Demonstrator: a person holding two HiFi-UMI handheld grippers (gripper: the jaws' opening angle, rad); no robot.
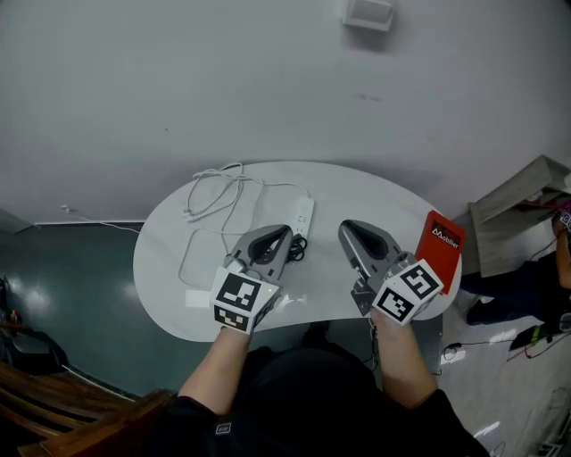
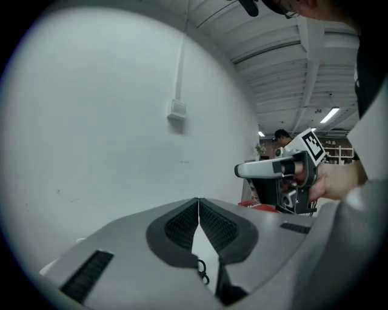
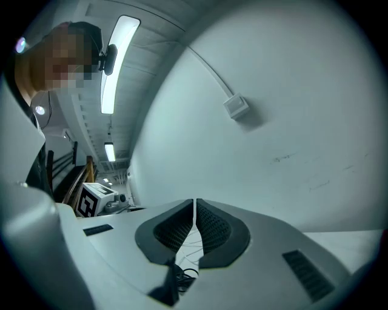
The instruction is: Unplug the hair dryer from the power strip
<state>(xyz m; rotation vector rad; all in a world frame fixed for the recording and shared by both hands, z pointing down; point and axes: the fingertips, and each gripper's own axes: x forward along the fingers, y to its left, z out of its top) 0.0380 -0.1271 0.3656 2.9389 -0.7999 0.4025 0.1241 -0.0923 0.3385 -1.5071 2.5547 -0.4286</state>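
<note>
A white power strip (image 1: pixel 303 216) lies on the white oval table (image 1: pixel 161 268), with its white cable (image 1: pixel 219 192) looped to the left. A black cord (image 1: pixel 298 249) bunches beside the strip; I cannot make out the hair dryer itself. My left gripper (image 1: pixel 284 234) hovers over the table just left of that cord, jaws shut and empty (image 2: pixel 198 201). My right gripper (image 1: pixel 347 229) hangs to the right of the strip, also shut with nothing in it (image 3: pixel 194 203). Below each pair of jaws the black cord (image 2: pixel 202 273) (image 3: pixel 182 277) shows a little.
A red box (image 1: pixel 442 245) stands at the table's right edge. A wall rises behind the table, with a small white box (image 1: pixel 368 12) mounted on it. A wooden chair (image 1: pixel 53 406) stands at the lower left, clutter and a person at the far right.
</note>
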